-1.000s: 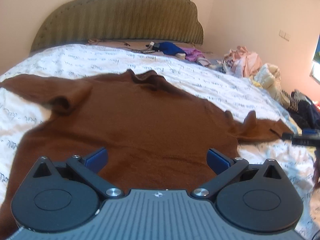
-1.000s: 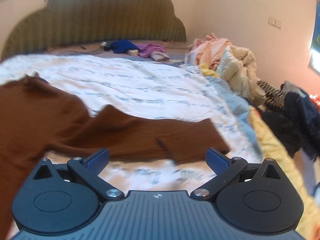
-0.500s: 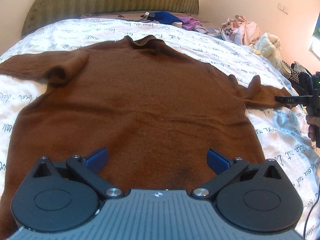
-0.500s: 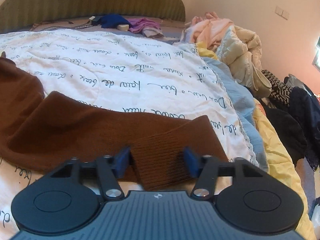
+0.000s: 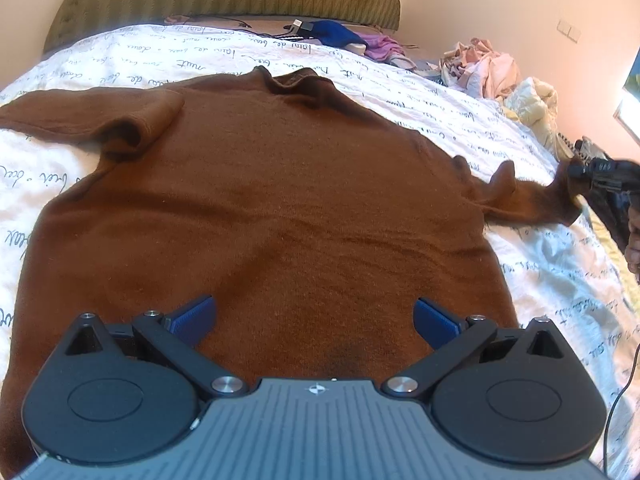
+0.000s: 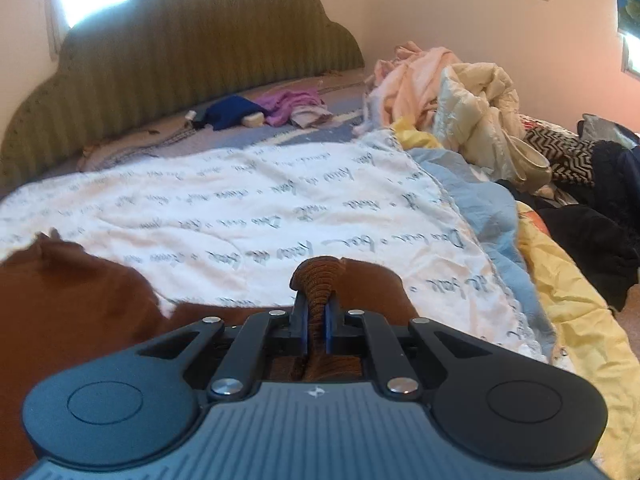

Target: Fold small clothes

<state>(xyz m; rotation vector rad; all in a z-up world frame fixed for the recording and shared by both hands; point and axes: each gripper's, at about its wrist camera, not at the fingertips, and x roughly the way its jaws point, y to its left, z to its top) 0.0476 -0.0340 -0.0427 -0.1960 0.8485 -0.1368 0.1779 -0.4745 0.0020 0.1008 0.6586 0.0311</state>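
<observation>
A brown knit sweater (image 5: 272, 200) lies flat on the white quilt, collar toward the headboard. My left gripper (image 5: 314, 316) hovers over its lower hem, open, nothing between the blue pads. The left sleeve (image 5: 92, 116) lies doubled over near the shoulder. My right gripper (image 6: 316, 320) is shut on the ribbed cuff (image 6: 318, 280) of the right sleeve, which bunches up between the pads and is lifted off the quilt. In the left wrist view the right gripper (image 5: 576, 172) shows at the far right, holding the sleeve end (image 5: 536, 200).
The white quilt (image 6: 248, 208) with script writing covers the bed below a green padded headboard (image 6: 192, 52). A heap of clothes (image 6: 460, 96) lies along the right side, with dark garments (image 6: 592, 232) beyond. Blue and purple items (image 6: 264, 110) lie by the headboard.
My right gripper went from wide open to shut on the sleeve cuff and lifted it. The left gripper tilted down over the sweater and stayed open.
</observation>
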